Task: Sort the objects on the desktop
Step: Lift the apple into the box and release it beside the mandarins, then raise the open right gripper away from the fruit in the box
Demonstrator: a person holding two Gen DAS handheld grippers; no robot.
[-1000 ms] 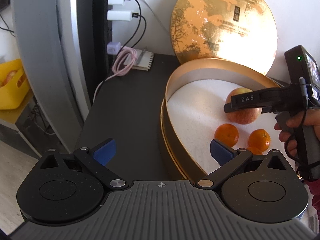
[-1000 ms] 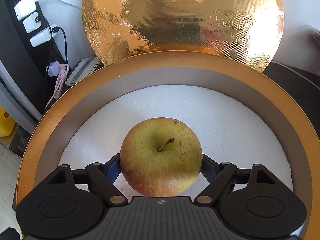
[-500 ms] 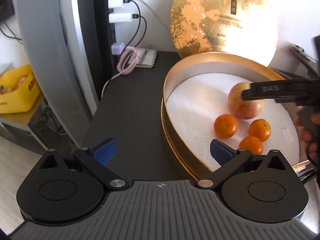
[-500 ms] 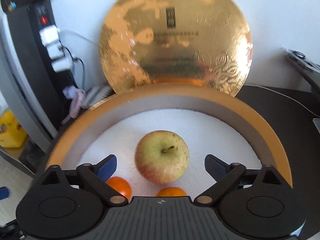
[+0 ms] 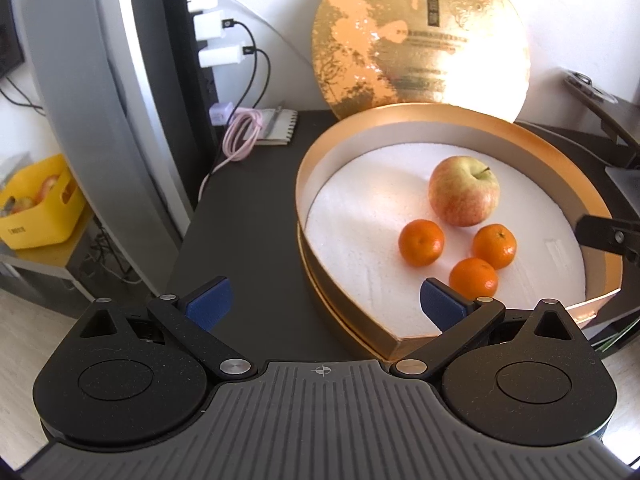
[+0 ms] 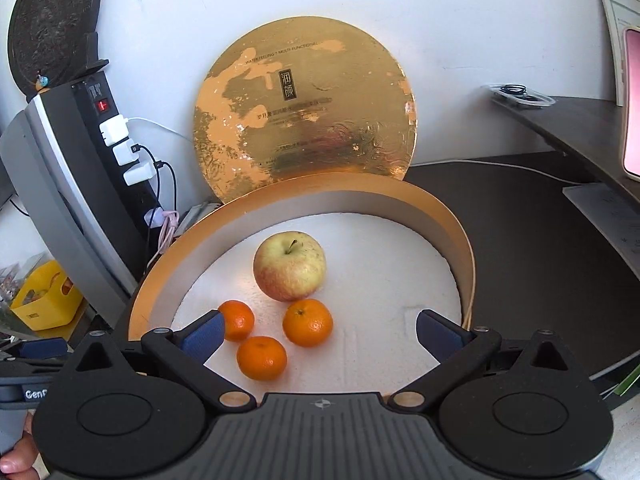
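A red-yellow apple (image 5: pixel 464 190) (image 6: pixel 290 272) rests on the white foam inside the round gold box (image 5: pixel 360 124) (image 6: pixel 360 186), with three tangerines (image 5: pixel 421 242) (image 6: pixel 308 322) just in front of it. My right gripper (image 6: pixel 320 328) is open above the box's near edge; its jaws have just been opening and grip nothing, and one of its fingers (image 5: pixel 608 234) shows at the right edge. My left gripper (image 5: pixel 324 300) is open and empty over the black desk at the box's left rim. The gold lid (image 5: pixel 420 36) (image 6: pixel 304 120) leans against the wall behind.
A power strip with white chargers (image 5: pixel 216 24) (image 6: pixel 120 144), a pink cable (image 5: pixel 240 136) and a notepad (image 5: pixel 280 128) sit at the back left. A yellow basket (image 5: pixel 36 204) stands lower left. Papers (image 6: pixel 600 204) lie at the right.
The right gripper let go of the apple, opened wide and drew back and up from it. The left gripper drifted back a little, so more of the box shows.
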